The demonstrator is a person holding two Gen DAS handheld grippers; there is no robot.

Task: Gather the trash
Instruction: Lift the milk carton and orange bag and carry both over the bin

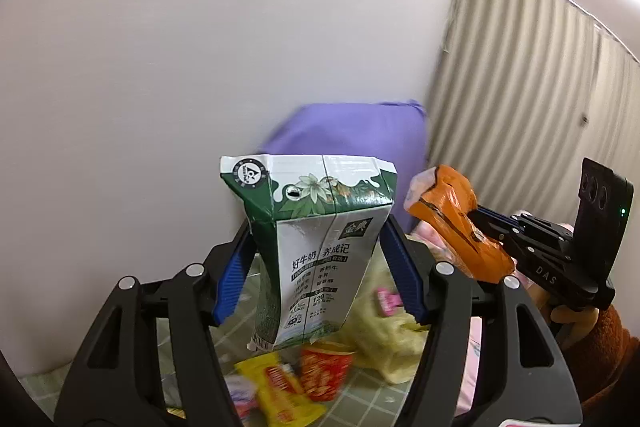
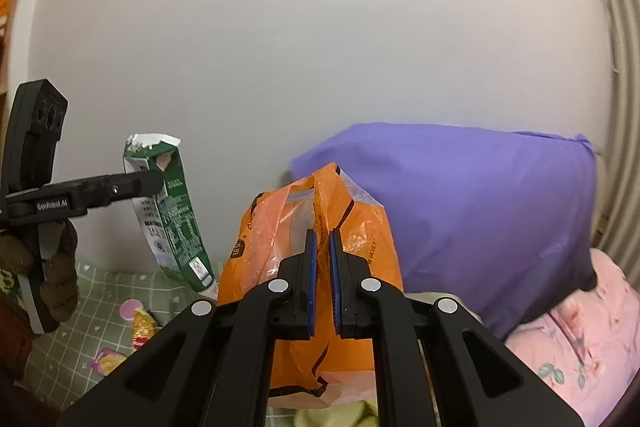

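Note:
My left gripper (image 1: pixel 316 259) is shut on a green and white milk carton (image 1: pixel 316 247) and holds it upright above the bed. The carton also shows in the right wrist view (image 2: pixel 172 219), at the left, with the left gripper (image 2: pixel 156 181) clamped near its torn top. My right gripper (image 2: pixel 322 259) is shut on the handle of an orange plastic bag (image 2: pixel 356 239), which hangs below it. In the left wrist view the right gripper (image 1: pixel 480 219) holds the bag (image 1: pixel 452 215) to the right of the carton.
Loose wrappers lie on the green checked sheet (image 1: pixel 360 399): a yellow packet (image 1: pixel 280 391), a red packet (image 1: pixel 324 371), a pale yellow bag (image 1: pixel 384 343). A purple pillow (image 2: pixel 480 219) leans on the white wall. A pink floral quilt (image 2: pixel 568 359) lies at the right.

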